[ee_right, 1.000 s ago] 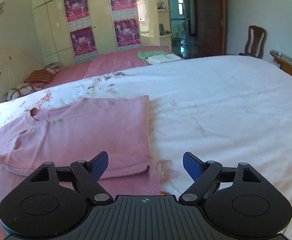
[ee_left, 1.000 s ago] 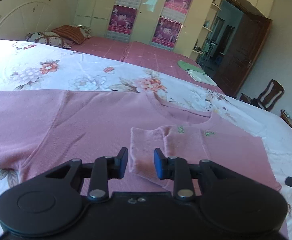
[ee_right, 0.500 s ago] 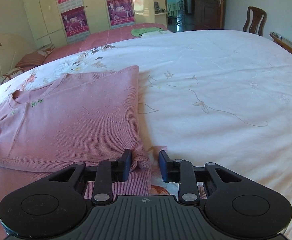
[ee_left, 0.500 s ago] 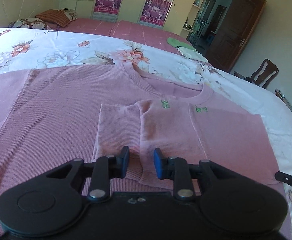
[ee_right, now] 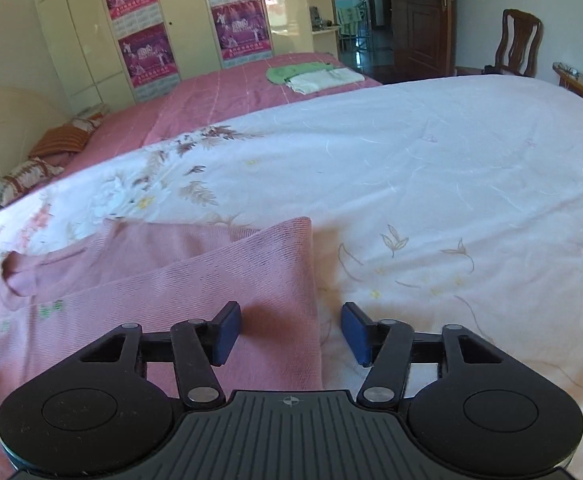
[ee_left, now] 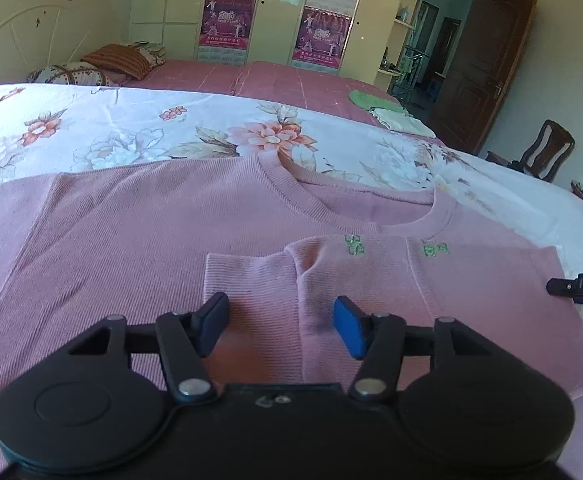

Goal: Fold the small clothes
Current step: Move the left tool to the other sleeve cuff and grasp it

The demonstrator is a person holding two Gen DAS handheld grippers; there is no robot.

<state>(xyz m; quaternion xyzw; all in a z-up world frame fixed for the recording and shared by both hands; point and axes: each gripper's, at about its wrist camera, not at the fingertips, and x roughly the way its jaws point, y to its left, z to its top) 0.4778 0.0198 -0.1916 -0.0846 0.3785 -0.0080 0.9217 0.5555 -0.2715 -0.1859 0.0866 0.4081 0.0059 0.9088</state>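
Inspection finds a pink knit sweater (ee_left: 139, 240) lying flat on a bed covered by a floral sheet (ee_left: 103, 132). Its right side and sleeve are already folded in over the chest; the ribbed cuff (ee_left: 251, 276) lies near the middle of the body, below the neckline (ee_left: 331, 216).

Left claw (ee_left: 281, 326): jaws are opening, standing roughly half apart. The folded sleeve lies beneath and between them, but neither pad presses on the cloth. Nothing is held.

Right claw (ee_right: 291, 330): jaws are moderately apart over the folded right edge (ee_right: 307, 280) of the sweater. The fold line passes between the pads; the left pad is over pink knit, the right pad over bare sheet. No pinch on the fabric is visible, so I judge it empty. Its tip shows at the right margin of the left wrist view.

Step in hand, by my judgement: the right-side fold is laid down and being let go. The left side and left sleeve remain spread out flat.

Next move calls for the left claw to travel to the outer left sleeve or shoulder, pinch both layers cleanly, and carry that side across to match. The right claw should avoid dragging the finished fold.
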